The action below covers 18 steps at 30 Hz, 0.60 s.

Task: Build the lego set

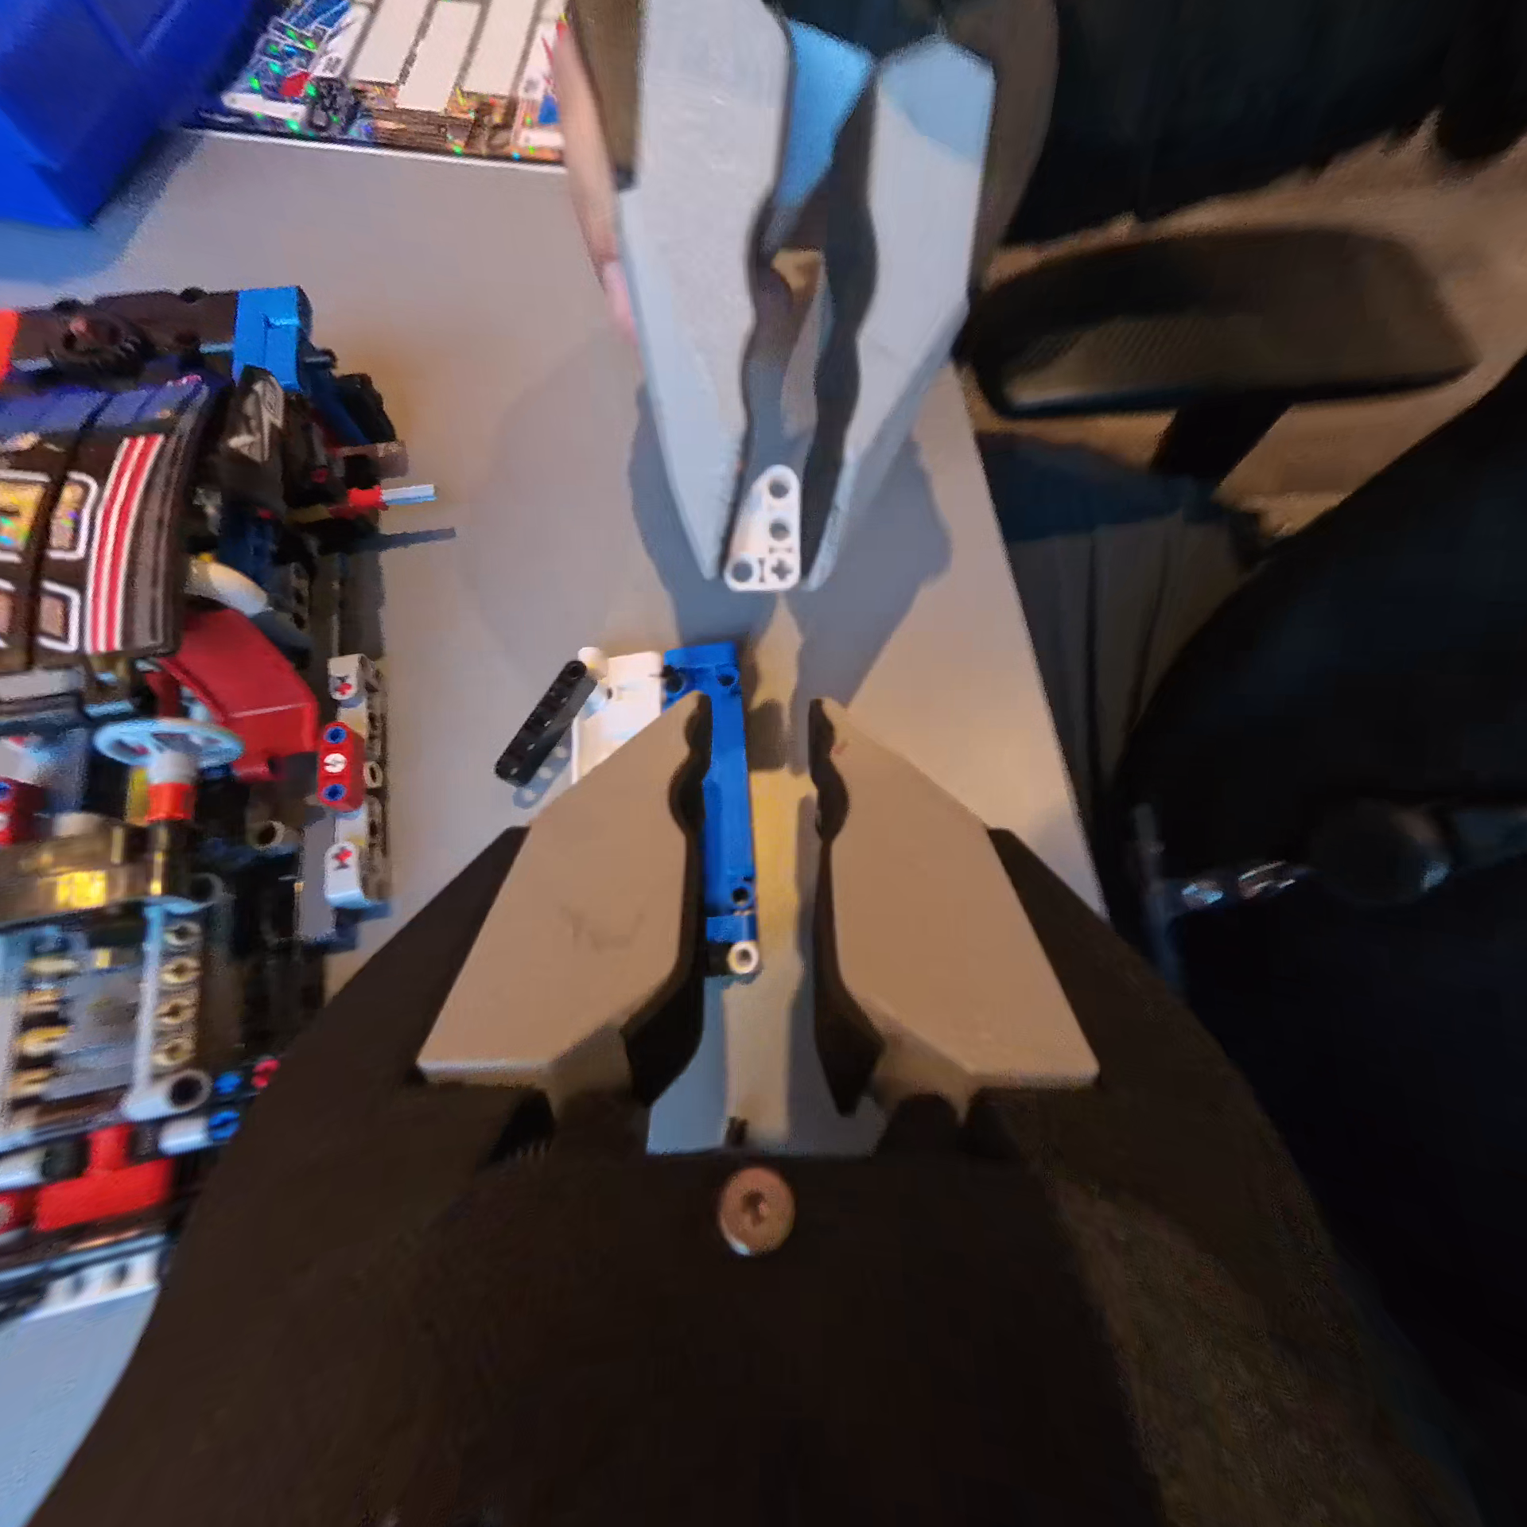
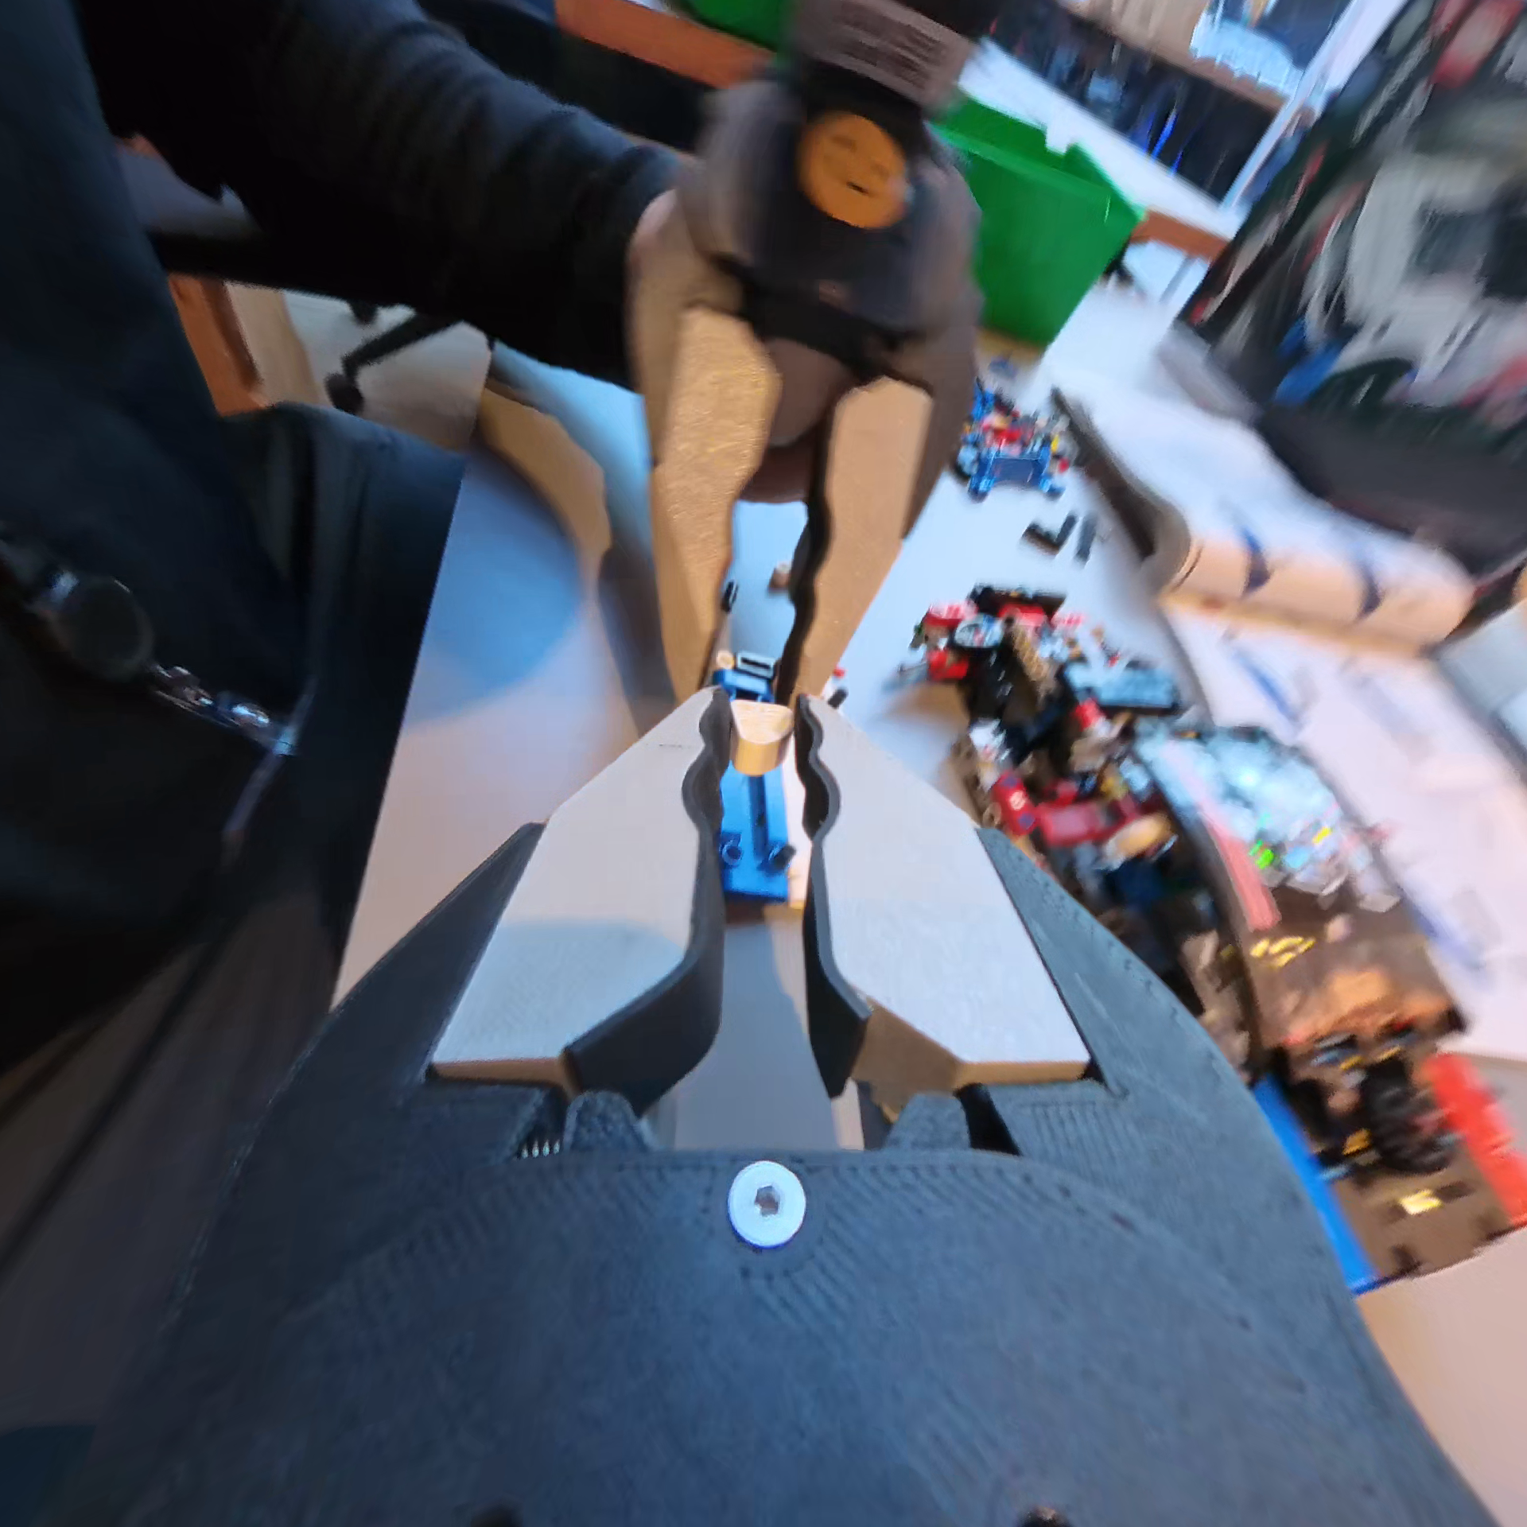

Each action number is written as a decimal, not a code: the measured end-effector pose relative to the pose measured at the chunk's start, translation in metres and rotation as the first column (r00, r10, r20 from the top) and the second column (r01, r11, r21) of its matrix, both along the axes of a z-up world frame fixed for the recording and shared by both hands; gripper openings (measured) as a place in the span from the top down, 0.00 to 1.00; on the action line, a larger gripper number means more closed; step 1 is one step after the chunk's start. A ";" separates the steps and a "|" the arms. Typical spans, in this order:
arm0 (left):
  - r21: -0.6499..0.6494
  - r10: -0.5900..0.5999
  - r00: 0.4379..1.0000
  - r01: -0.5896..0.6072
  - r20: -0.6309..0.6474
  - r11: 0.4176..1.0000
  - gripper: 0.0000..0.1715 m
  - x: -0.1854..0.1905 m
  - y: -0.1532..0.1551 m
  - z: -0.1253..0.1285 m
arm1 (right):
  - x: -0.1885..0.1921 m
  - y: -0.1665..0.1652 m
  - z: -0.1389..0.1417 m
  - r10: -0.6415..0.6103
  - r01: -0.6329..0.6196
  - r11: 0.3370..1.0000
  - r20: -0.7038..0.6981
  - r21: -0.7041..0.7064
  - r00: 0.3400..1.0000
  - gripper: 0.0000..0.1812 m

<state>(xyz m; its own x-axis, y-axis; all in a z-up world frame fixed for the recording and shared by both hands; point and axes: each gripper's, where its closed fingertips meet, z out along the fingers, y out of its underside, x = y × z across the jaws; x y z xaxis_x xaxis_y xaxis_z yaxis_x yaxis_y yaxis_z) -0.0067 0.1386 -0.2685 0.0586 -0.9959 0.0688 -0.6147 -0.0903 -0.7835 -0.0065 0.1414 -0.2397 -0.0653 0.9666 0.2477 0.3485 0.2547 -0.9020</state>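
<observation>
Nearest in the left wrist view, the left gripper (image 1: 758, 702) is being held low over the bench (image 1: 463, 347) with its jaws parted. A long blue beam (image 1: 725, 793) is lying between them on the bench top, close against the left finger and clear of the right one, so nothing is being gripped. The beam is probably being straddled so that it can be steadied or taken up for joining. A white piece (image 1: 616, 702) and a short black beam (image 1: 541, 727) are lying just beside the blue beam's far end.

Beyond that, the right gripper (image 1: 764, 570) is being pointed down toward the same spot, its jaws being pressed onto a small white L-shaped beam (image 1: 768, 533), whose holed end is being left exposed below the fingertips. It is being held just past the blue beam's far end, apparently so the two can be mated. In the right wrist view the same white part (image 2: 758, 735) is being seen edge-on between the tips, with the blue beam (image 2: 748, 834) under it; motion blur is leaving it unclear whether the two are touching.

Farther left, the part-built model (image 1: 165, 702) in black, red and blue is being kept on the bench within reach. Farthest back, a printed sheet (image 1: 413, 74) and a blue bin (image 1: 83, 99) are being kept at the bench's far edge.
</observation>
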 end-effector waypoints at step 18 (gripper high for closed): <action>-0.713 0.242 0.931 0.026 0.272 0.701 0.95 0.025 0.003 0.043 | 0.006 0.000 0.016 -0.044 0.055 0.983 -0.063 0.175 0.997 0.93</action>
